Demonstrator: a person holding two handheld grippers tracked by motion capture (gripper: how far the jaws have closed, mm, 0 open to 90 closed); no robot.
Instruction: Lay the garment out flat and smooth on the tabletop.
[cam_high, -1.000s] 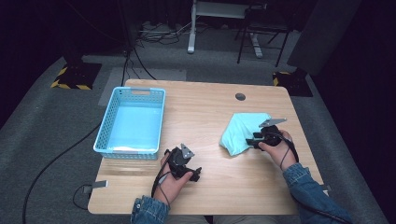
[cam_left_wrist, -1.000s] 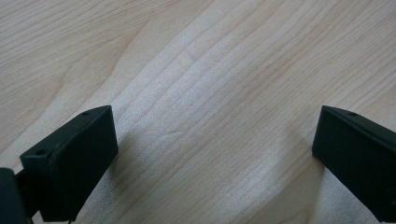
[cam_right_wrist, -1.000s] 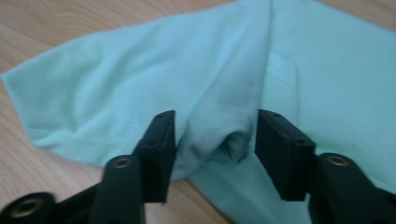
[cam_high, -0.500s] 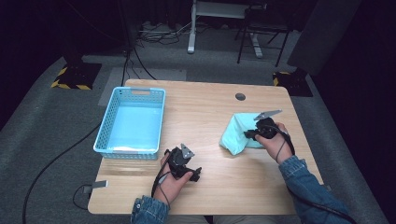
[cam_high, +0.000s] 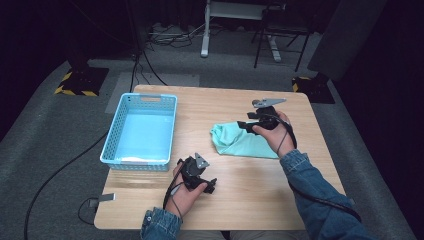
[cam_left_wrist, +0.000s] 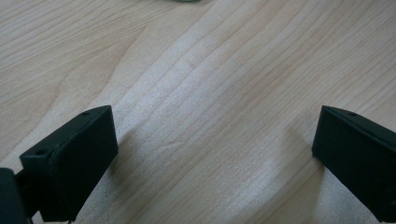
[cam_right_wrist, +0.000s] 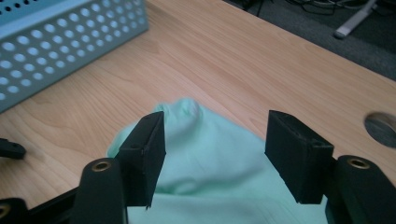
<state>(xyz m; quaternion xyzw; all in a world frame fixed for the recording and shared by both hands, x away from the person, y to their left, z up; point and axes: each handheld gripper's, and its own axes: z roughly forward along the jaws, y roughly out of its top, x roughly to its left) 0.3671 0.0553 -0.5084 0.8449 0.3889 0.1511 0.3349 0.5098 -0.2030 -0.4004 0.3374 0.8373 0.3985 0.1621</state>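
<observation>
A light wooden table (cam_high: 210, 107) with visible grain stands on grey carpet in a dark room. A round cable hole (cam_right_wrist: 382, 128) sits in the tabletop near its far right edge. Behind the table, cables lie on the floor beside the white foot of a desk frame (cam_high: 205, 49), and yellow-and-black striped floor plates (cam_high: 75, 91) lie off the table's two far corners.

A mint-green cloth (cam_high: 240, 142) lies crumpled on the right half of the table, well apart from the blue perforated basket (cam_high: 112, 145) that stands on the left half. The basket's bottom is pale and bare.

The right gripper (cam_high: 245, 125) hangs above the far edge of the cloth, held in the person's right hand (cam_high: 272, 132). Its jaws have just been opening and stand apart; in the right gripper view the right gripper (cam_right_wrist: 215, 149) looks down past its black pads at the cloth (cam_right_wrist: 210, 177) below them, with nothing pinched between them.

The left gripper (cam_high: 200, 175) rests low on the table's near side, just beside the near right corner of the basket, held in the left hand (cam_high: 187, 192). In the left gripper view, the left gripper (cam_left_wrist: 212, 154) has its jaws spread wide over bare wood, holding nothing.
</observation>
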